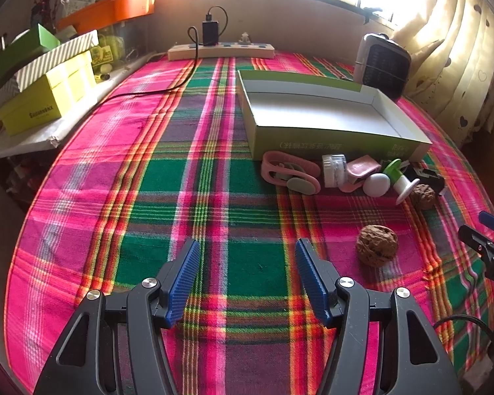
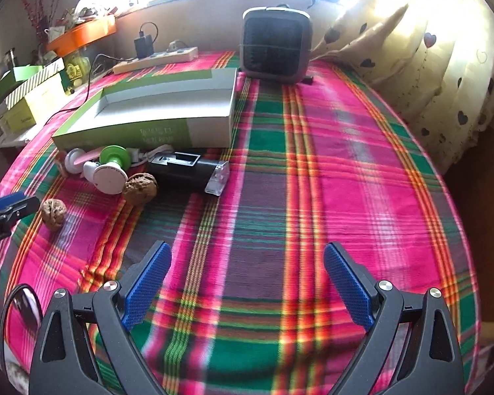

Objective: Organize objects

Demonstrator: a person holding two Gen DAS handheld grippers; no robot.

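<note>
Left wrist view: the left gripper [image 1: 247, 279] sits at the bottom centre of the frame with its blue pads spread wide and only the plaid cloth [image 1: 148, 181] between them, so it holds nothing; the nearest loose thing is a walnut [image 1: 376, 245], lying just to the right of the right pad and slightly above it in the frame, apart from the pad; further up, along the front wall of the open box [image 1: 329, 138], runs a row of small items from a pink clip [image 1: 289, 172] at centre to a second walnut [image 1: 422, 196] at right; the box's long axis runs left to right across the frame; the right gripper's tip [image 1: 487, 233] shows at the right edge.

Right wrist view: the right gripper [image 2: 247, 283] is at the bottom centre, likewise spread wide and empty; the near walnut [image 2: 53, 214] lies far off at the left edge, close beside the left gripper's tip [image 2: 10, 207]; a black device [image 2: 187, 169] lies lengthwise before the box [image 2: 141, 135] at upper left.

By my reading the left gripper is the nearer to that walnut, needing a short shift rightward.
</note>
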